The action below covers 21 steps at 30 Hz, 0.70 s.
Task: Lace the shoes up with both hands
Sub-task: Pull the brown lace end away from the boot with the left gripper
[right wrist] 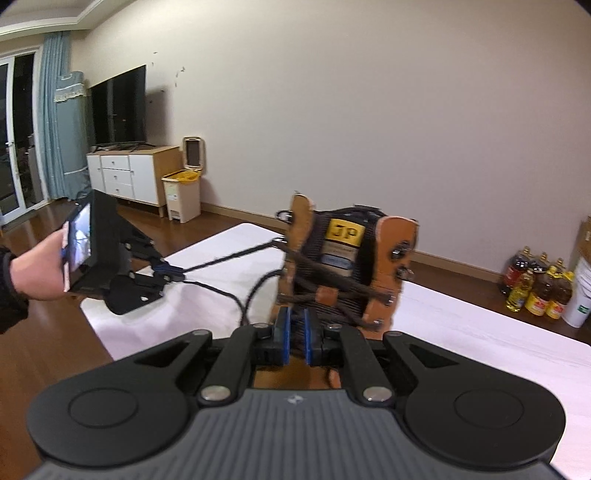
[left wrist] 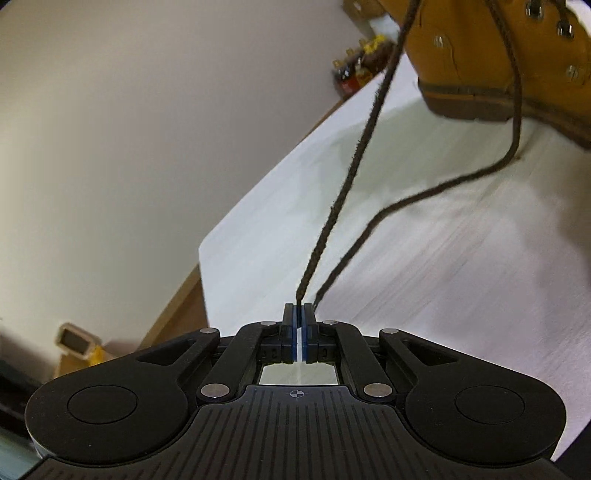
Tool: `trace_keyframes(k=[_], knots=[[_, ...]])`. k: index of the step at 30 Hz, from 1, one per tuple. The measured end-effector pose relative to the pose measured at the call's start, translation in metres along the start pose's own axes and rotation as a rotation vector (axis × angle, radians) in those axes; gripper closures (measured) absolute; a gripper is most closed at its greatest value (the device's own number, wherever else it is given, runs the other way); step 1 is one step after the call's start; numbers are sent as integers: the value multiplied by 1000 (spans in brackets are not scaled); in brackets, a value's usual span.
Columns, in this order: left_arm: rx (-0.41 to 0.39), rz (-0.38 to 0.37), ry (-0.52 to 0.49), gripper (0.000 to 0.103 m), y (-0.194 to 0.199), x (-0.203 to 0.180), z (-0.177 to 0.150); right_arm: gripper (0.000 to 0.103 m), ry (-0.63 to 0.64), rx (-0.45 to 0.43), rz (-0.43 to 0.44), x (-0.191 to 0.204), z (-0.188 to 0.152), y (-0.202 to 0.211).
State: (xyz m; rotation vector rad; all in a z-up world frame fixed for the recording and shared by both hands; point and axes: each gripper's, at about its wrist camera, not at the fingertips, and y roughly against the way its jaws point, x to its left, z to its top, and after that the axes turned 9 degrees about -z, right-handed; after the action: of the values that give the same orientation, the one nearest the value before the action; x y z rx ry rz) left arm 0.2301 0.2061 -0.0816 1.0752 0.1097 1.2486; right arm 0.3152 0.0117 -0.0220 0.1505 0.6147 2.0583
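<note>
On the white-covered table (right wrist: 461, 332) stands a tan lace-up boot (right wrist: 391, 258), upright, its tongue and crossed dark lacing facing the right wrist camera. Left gripper (left wrist: 299, 308): jaws pressed together on the dark brown shoelace (left wrist: 347, 177), which runs taut from the blue pads up to the boot's upper; a second, slack length of lace curves across the table just beside it. Right gripper (right wrist: 294, 325): jaws parted by a narrow gap, positioned directly at the boot's lower lacing (whether the pads touch lace cannot be told; nothing is seen clamped).

Right wrist view alone shows the left gripper from outside, held in the person's hand (right wrist: 37, 273), lace stretched between it and the boot's eyelets, plus cooking oil bottles (right wrist: 535, 291) by the wall. Left wrist view alone shows the boot's sole edge and side eyelets (left wrist: 564, 27).
</note>
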Motion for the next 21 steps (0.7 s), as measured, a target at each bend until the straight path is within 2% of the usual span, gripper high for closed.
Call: trace_keyframes(k=[5, 10, 14, 16, 21], knots=[[-21, -12, 46, 96, 2, 17, -8, 94, 5, 0, 5, 4, -2, -3], [-83, -130, 32, 95, 7, 21, -6, 94, -8, 11, 17, 5, -6, -9], [-76, -156, -7, 90, -12, 18, 9, 94, -12, 23, 25, 6, -8, -14], [-72, -198, -2, 89, -21, 25, 16, 94, -13, 24, 27, 6, -8, -15], [-40, -266, -15, 91, -32, 33, 18, 94, -36, 29, 18, -2, -11, -17]])
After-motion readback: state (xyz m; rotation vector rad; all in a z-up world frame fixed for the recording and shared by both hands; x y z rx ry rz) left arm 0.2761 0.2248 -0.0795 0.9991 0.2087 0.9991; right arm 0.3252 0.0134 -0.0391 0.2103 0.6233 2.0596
